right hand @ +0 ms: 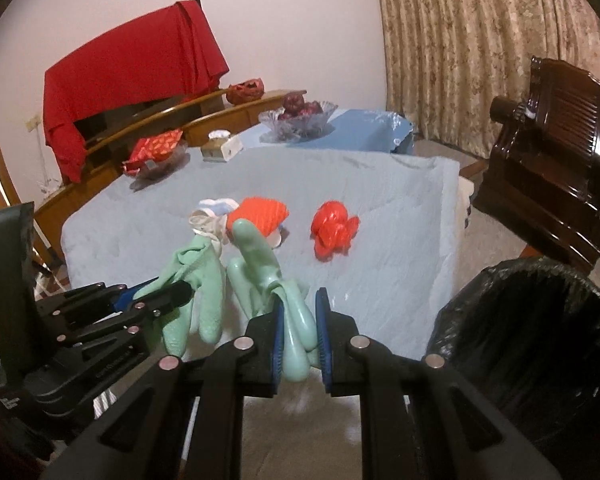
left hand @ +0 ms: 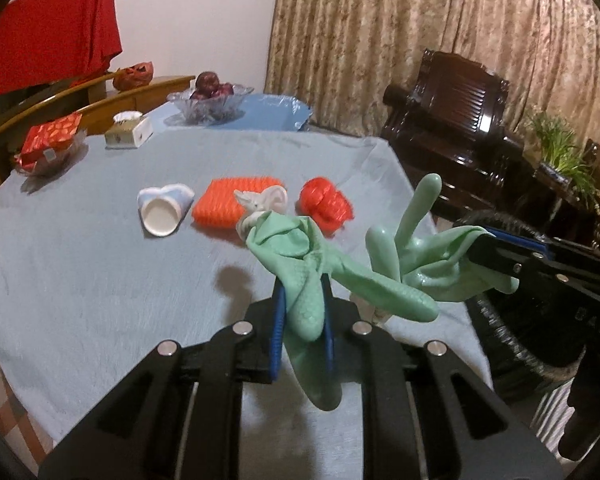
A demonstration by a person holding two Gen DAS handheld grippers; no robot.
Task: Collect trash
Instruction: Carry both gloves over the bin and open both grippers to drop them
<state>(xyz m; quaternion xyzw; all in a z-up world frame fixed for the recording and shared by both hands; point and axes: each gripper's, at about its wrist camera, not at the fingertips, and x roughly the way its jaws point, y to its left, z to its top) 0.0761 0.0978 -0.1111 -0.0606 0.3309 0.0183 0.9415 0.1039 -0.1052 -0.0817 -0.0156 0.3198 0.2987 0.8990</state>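
My left gripper (left hand: 303, 300) is shut on a green rubber glove (left hand: 304, 276) and holds it above the table's near edge. My right gripper (right hand: 299, 320) is shut on a second green rubber glove (right hand: 260, 264); in the left wrist view this glove (left hand: 416, 248) hangs from the right gripper (left hand: 488, 254) at the right. The left gripper (right hand: 176, 294) with its glove (right hand: 196, 280) shows at the left of the right wrist view. On the blue tablecloth (left hand: 80, 260) lie a crushed white paper cup (left hand: 162, 210), an orange ribbed wrapper (left hand: 232, 202), crumpled white paper (left hand: 266, 200) and a red plastic bag (left hand: 326, 202).
A bin lined with a black bag (right hand: 532, 344) stands on the floor at the table's right. At the table's far end are a glass fruit bowl (left hand: 210, 102), a tissue box (left hand: 128, 130) and a red packet in a dish (left hand: 50, 144). Dark wooden chairs (left hand: 456, 120) stand at the right.
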